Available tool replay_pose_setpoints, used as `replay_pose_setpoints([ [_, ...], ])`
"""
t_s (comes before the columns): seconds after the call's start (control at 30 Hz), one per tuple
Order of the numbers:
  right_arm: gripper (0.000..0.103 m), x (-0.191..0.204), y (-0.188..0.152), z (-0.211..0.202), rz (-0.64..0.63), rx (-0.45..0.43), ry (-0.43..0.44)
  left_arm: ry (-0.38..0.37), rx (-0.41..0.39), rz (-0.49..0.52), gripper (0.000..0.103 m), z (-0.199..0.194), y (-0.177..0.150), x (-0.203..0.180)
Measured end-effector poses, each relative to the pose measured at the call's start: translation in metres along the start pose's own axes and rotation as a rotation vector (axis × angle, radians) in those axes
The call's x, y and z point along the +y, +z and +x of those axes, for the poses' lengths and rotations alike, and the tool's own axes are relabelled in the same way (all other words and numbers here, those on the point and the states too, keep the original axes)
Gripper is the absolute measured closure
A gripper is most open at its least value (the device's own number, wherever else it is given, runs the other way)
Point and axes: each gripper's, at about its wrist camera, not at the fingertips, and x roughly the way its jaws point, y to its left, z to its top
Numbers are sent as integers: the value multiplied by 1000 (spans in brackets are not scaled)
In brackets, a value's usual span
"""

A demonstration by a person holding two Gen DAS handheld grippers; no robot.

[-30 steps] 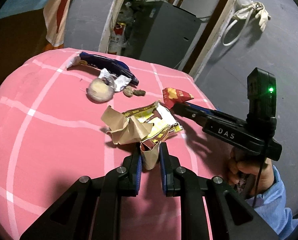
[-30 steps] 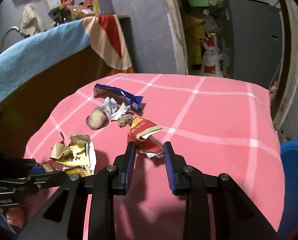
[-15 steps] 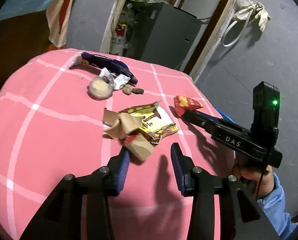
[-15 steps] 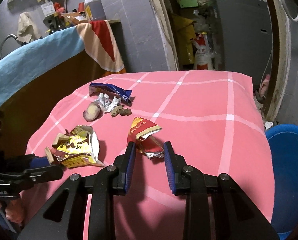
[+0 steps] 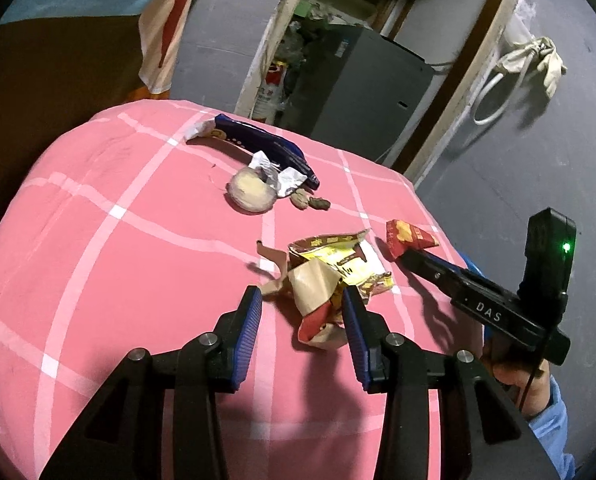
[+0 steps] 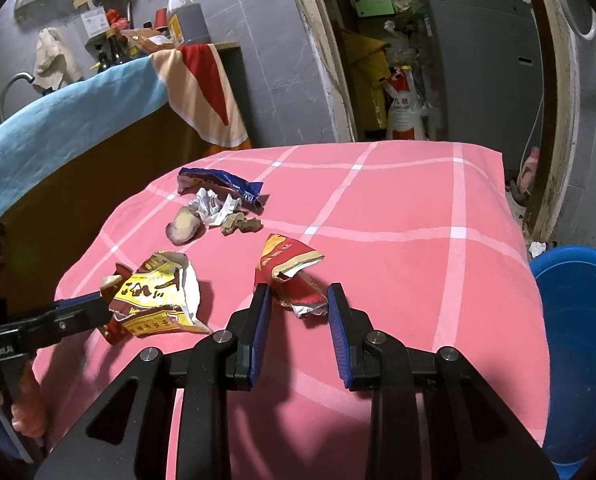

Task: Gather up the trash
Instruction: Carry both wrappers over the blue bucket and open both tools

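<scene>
Left gripper (image 5: 301, 308): jaws wide apart, holding nothing; the crumpled yellow-and-brown paper snack wrapper (image 5: 329, 276) lies between the fingertips and just ahead.
Right gripper (image 6: 298, 300): jaws open, gripping nothing; the torn red foil snack packet (image 6: 290, 276) sits between the fingertips, its long axis running straight ahead from the gripper.
Key relation: each gripper is nearest its own piece; closing where it stands looks enough.
Further ahead of both: dark blue foil wrapper (image 6: 222, 184), crumpled white paper (image 6: 212, 206), pale round food scrap (image 5: 252, 194).
Surface: pink checked cloth (image 6: 397, 216).
Right of right gripper: blue plastic tub (image 6: 577, 320), the likely drop point.
</scene>
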Motion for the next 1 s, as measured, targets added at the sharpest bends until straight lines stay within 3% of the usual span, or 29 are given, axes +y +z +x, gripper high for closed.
replay_pose_setpoints([
  [0.1, 76, -1, -1, -1, -1, -3, -1, -4, -9, -12, 67, -1, 2, 2],
  [0.23, 76, 0, -1, -3, -6, -12, 0, -5, -6, -6, 83, -2, 2, 0],
  [0.57, 77, 5, -5, -12, -14, -54, 2, 20, -43, 9, 89, -10, -2, -7],
  [1.0, 77, 14, -5, -56, -46, -284, -11, 29, -295, 85, 89, -40, -1, -48],
])
